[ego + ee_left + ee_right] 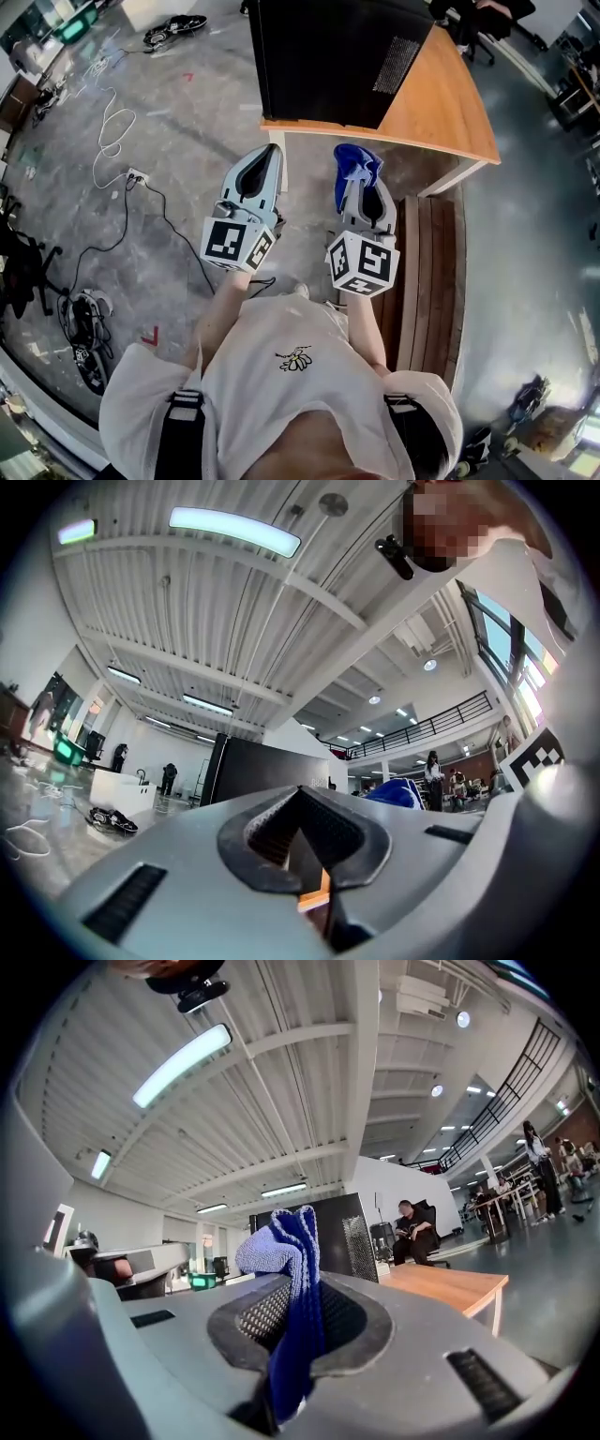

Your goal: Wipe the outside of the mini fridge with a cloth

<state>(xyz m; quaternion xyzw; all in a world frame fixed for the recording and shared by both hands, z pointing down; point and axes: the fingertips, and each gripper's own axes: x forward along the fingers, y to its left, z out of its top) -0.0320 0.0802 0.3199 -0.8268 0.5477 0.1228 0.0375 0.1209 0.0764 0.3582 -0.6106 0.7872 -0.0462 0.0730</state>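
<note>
**A:** Right gripper pinches the blue cloth. Its jaws are closed on the fold and the rest is bunched above the tips.

**B:** And the other one?

**A:** Jaws of the left gripper are pressed together with nothing between them.

**B:** Where's the fridge?

**A:** The mini fridge is black and stands on the wooden table, ahead of both grippers, at the table's near edge. The cloth is near it but apart, not touching. In the right gripper view the fridge shows behind the cloth.

**B:** Progress?

**A:** Cloth in hand is the only part done. It isn't against any face, so I judge the wiping not yet begun, with top, front and sides all left. I can't tell from these views whether any face is already clean.
</note>
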